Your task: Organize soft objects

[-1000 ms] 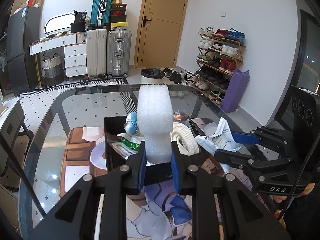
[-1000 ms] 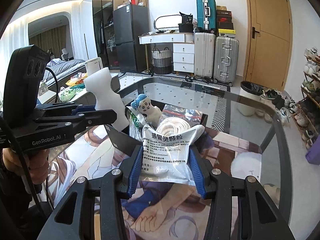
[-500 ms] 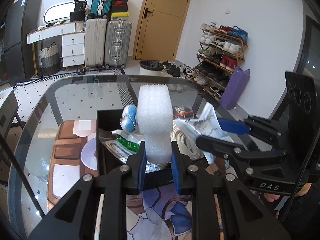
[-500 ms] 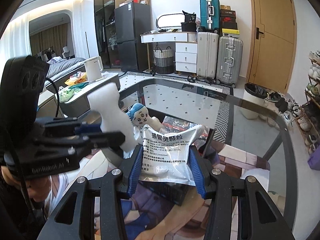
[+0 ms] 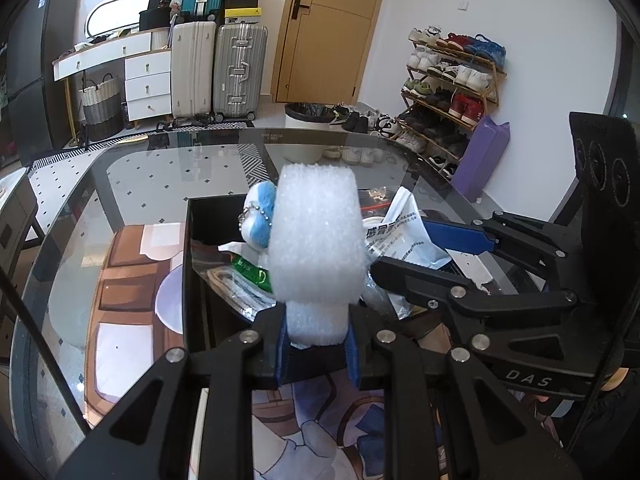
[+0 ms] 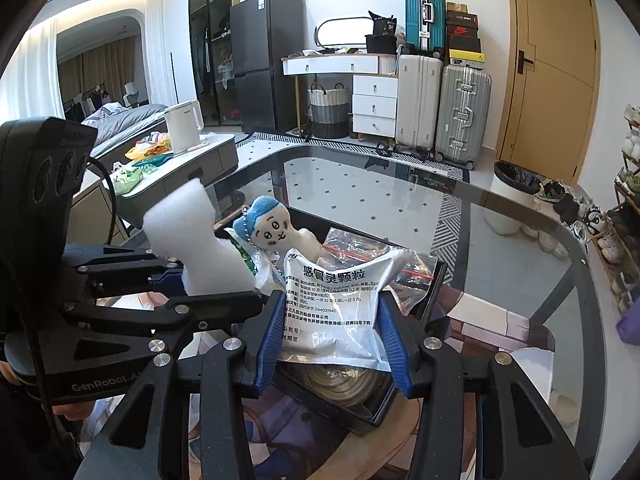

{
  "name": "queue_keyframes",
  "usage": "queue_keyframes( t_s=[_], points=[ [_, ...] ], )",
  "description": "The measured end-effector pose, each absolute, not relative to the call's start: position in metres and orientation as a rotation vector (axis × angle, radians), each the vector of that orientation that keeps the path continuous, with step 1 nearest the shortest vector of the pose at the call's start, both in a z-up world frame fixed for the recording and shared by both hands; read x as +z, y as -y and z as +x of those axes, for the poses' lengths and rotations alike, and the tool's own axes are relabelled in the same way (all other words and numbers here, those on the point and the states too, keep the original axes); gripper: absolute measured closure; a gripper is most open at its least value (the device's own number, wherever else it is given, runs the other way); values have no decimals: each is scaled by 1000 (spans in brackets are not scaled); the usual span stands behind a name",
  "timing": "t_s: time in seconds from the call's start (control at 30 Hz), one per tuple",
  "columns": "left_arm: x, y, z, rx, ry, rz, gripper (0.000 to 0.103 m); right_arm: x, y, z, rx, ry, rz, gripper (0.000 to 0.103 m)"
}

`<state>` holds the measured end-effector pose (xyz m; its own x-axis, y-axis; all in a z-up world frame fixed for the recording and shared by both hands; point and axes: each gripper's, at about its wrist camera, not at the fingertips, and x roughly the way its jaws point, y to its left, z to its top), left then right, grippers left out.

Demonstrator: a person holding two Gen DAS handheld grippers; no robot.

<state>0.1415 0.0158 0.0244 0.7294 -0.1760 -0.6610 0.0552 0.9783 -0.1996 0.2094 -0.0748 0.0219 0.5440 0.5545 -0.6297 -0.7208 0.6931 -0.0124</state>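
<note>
- Gripping a white, squashy foam block (image 5: 316,240) at its lower end, the left gripper (image 5: 316,344) is seen with its blue-padded jaws closed on the foam, which is pinched narrower between them and bulges wide above.
- The foam is judged to be very light and springy; a hold low on the block, as shown, is thought secure, though it may spring back when released.
- A white printed plastic sachet with Chinese text (image 6: 330,312) is clamped across its width by the right gripper (image 6: 330,340), whose jaws are closed on its two side edges.
- The sachet is judged light, limp and slick; a hold at the edges may slip, and its contents could shift.
- Both held things are carried above a black, open, rectangular box (image 5: 188,280), in which a small plush doll with blue hair and a ball chain (image 6: 272,232), a green-labelled packet (image 5: 250,270), clear zip bags (image 6: 360,246) and a coiled cream strap (image 6: 340,384) are already lying.
- The box stands on a glass-topped counter (image 6: 360,184) with a dark rounded rim, partly over a printed cartoon mat (image 5: 320,432).
- Beyond the counter, suitcases (image 5: 216,68), a white drawer unit (image 6: 374,104), a wooden door (image 5: 328,28), a shoe rack (image 5: 452,84), a dark fridge (image 6: 264,60) and a white bin (image 5: 304,132) are visible.
</note>
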Motion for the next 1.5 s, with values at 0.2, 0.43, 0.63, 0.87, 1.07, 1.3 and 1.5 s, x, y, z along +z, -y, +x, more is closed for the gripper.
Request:
queue_keyframes(
  t_s=[0.2,0.43,0.63,0.87,1.07,1.3,1.5],
  points=[
    [25,-15,142,-135,-738,-152,83,17,72,218,764,-649,-286,57],
    [27,-21,142,-111,-751,-148,70,20,73,217,770,-631,-298,52],
    [31,-25,133,-100,-740,-127,50,28,90,208,768,-588,-262,32],
    [41,-23,112,-58,-687,-62,14,36,104,188,773,-539,-241,11],
    [44,-25,98,-27,-645,-48,0,37,118,167,752,-499,-199,1],
    [36,-26,82,27,-592,-28,0,29,135,147,711,-457,-146,1],
    [30,-31,73,64,-551,-57,0,23,142,131,705,-420,-130,1]
  ],
)
